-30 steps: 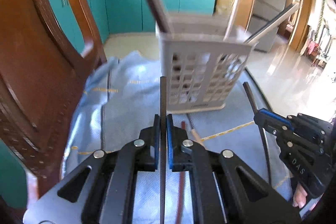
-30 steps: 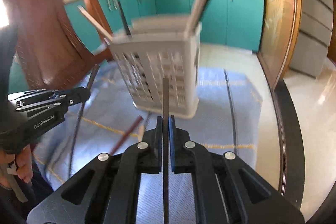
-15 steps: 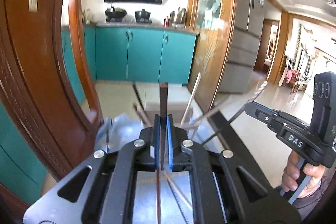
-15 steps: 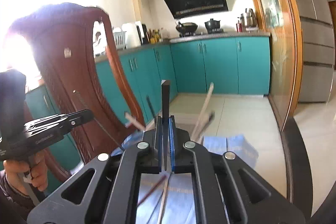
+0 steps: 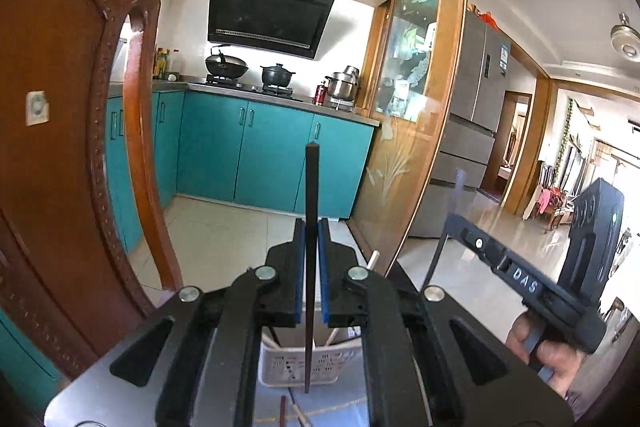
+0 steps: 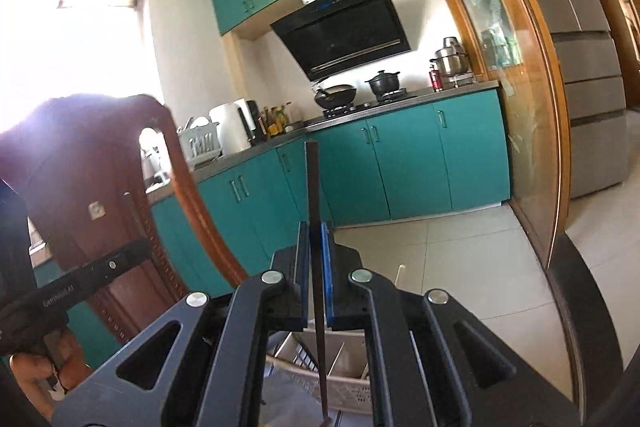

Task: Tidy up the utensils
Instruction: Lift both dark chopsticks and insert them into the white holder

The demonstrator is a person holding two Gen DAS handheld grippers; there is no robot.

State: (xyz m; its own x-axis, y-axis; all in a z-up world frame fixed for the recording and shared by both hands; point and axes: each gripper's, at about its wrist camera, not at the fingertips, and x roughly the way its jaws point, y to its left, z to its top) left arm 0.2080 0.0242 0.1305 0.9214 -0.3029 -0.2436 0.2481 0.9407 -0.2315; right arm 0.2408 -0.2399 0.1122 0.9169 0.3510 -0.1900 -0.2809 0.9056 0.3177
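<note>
My left gripper (image 5: 311, 227) is shut on a dark chopstick (image 5: 310, 195) held upright, its lower tip just in front of the white slotted utensil basket (image 5: 288, 367) below. My right gripper (image 6: 316, 231) is shut on another dark chopstick (image 6: 314, 187), upright above the same basket (image 6: 348, 393), which holds several chopsticks. The right gripper also shows in the left wrist view (image 5: 520, 275), and the left gripper shows in the right wrist view (image 6: 72, 291). Loose chopsticks (image 5: 294, 413) lie on the blue cloth in front of the basket.
A carved wooden chair back (image 5: 60, 147) stands close on the left. Teal kitchen cabinets (image 5: 272, 155) and a glass partition (image 5: 412, 131) lie beyond. The dark table edge (image 6: 580, 299) runs along the right.
Both grippers have risen and tilted up with their chopsticks. The basket has dropped from the middle of the views to the bottom edge.
</note>
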